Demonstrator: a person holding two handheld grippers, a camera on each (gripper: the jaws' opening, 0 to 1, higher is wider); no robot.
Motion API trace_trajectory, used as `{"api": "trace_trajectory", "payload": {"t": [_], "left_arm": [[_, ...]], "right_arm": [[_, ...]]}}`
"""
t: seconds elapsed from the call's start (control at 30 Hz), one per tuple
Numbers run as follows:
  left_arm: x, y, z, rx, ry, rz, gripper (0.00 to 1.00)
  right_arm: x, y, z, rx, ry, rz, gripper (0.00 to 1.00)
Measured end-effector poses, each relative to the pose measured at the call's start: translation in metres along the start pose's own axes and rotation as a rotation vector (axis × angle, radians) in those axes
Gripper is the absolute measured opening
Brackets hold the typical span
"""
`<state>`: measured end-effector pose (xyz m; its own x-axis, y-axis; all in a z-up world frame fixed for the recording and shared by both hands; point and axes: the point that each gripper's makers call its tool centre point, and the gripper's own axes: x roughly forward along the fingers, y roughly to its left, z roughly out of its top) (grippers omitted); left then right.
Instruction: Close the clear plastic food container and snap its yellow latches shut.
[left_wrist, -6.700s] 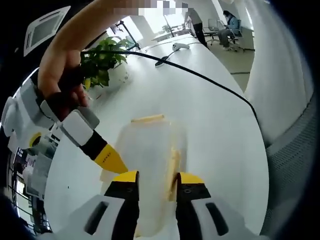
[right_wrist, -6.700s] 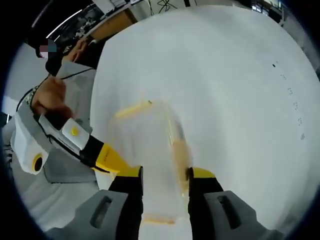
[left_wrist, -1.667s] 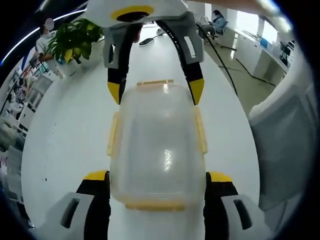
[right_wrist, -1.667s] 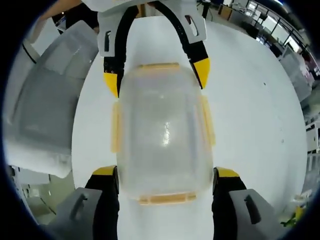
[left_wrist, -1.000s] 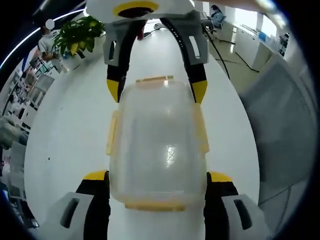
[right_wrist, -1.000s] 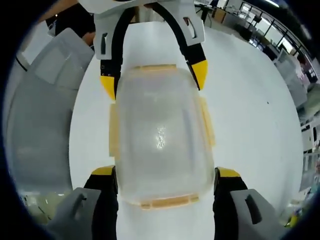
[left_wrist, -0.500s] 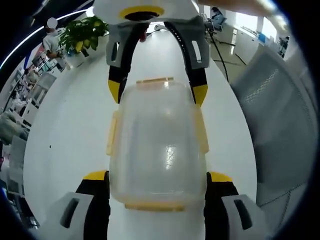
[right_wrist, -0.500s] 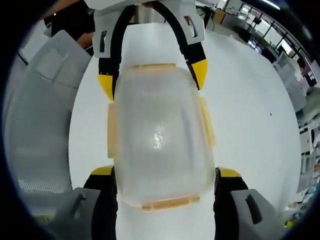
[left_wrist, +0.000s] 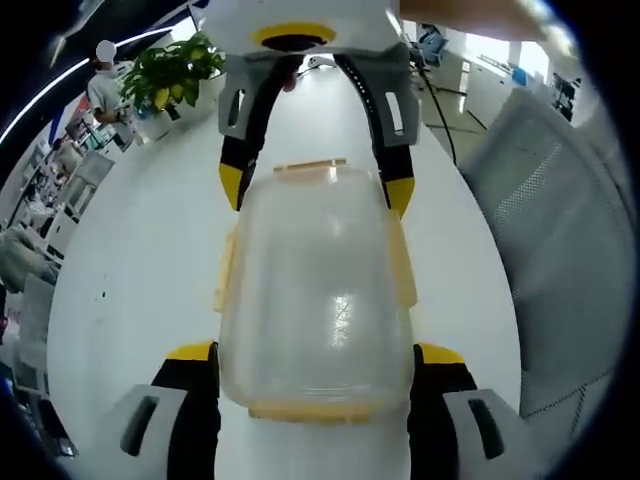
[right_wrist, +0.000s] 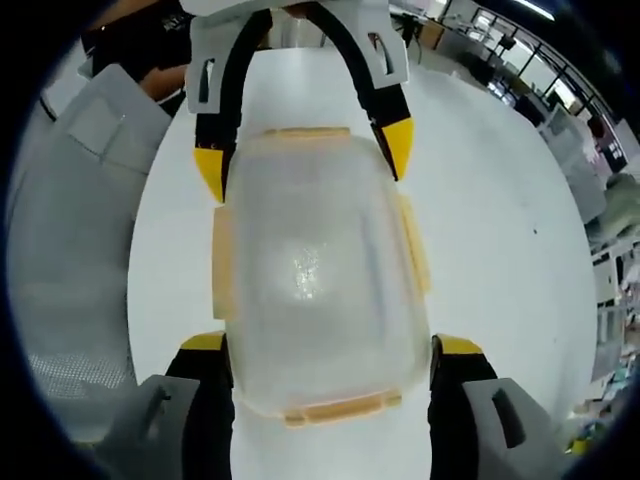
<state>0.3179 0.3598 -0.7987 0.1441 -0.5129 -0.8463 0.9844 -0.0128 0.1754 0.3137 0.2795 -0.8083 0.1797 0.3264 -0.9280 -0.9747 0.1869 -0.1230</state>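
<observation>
Lid's on the container (left_wrist: 315, 290), which sits on the table (left_wrist: 140, 260) between my left gripper (left_wrist: 312, 355) and right gripper (right_wrist: 330, 348), both spread wide around its ends. Latches (right_wrist: 415, 245) probably still need snapping, so next I'd squeeze.

Both views face each other closely across the container (left_wrist: 315, 290).

container (left_wrist: 315, 290) on table (left_wrist: 140, 250) | between left tongs (left_wrist: 313, 365) and right tongs (left_wrist: 313, 190) | plant (left_wrist: 170, 70) apparently behind
</observation>
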Motion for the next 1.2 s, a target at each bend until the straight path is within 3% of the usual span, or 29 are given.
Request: {"api": "trace_trajectory", "payload": {"t": [0.37,0.7,1.07,1.2], "left_arm": [[0.007,0.044,-0.004,-0.011,-0.028,0.01,0.74],[0.014,0.079,-0.007,0.013,-0.001,0.018,0.74],[0.015,0.088,-0.007,0.019,-0.011,0.034,0.75],[0.017,0.088,-0.011,0.074,0.008,0.06,0.76]], "right_arm": [[0.01,-0.042,0.004,-0.005,0.016,-0.019,0.78],[0.016,-0.078,0.01,0.011,-0.017,-0.031,0.78],[0.017,-0.086,0.012,0.016,-0.041,-0.035,0.78],[0.017,-0.086,0.013,0.025,-0.045,-0.04,0.79]]}}
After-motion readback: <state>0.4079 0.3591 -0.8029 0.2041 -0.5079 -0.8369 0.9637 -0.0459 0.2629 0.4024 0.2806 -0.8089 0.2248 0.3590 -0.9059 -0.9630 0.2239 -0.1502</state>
